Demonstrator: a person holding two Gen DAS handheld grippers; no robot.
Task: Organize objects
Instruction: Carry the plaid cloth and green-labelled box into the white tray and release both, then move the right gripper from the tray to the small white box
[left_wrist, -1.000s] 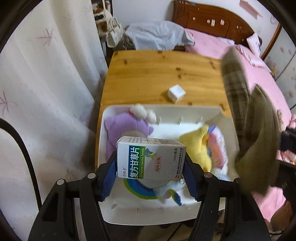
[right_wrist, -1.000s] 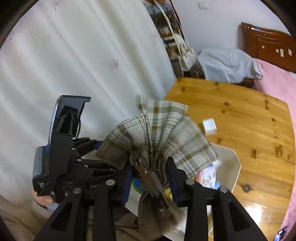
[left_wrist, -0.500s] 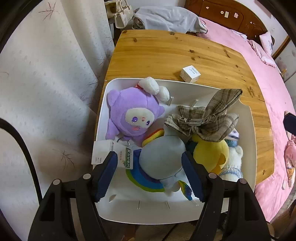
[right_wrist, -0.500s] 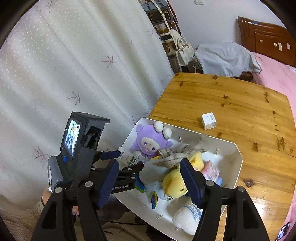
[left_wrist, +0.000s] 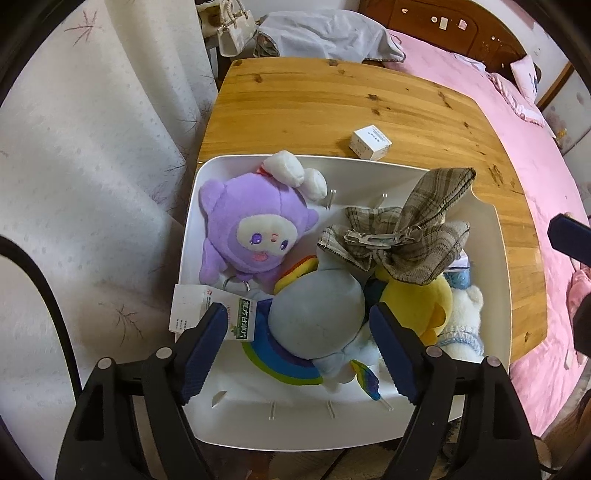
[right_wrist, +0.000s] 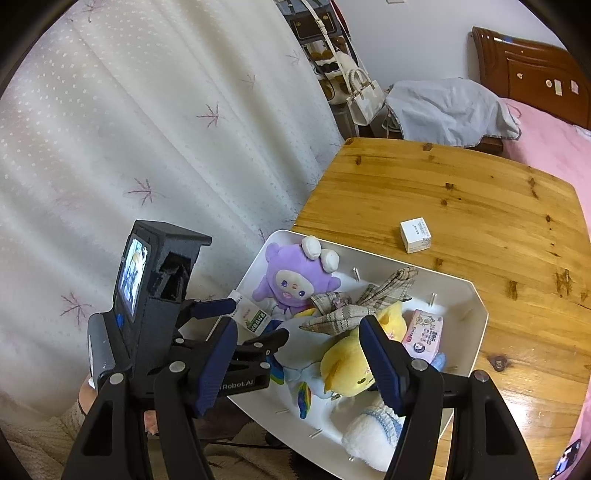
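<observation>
With both jaws spread empty, medicine box (left_wrist: 212, 314) lies in bin (left_wrist: 491, 236) beside left jaws.

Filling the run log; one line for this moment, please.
left gripper: open | right gripper: open | plaid cloth, medicine box: in white bin

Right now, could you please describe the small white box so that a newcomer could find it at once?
Start at the wooden table and find the white bin full of plush toys. The small white box sits alone on the bare wood just beyond the bin's far rim, the only item outside it.
</observation>
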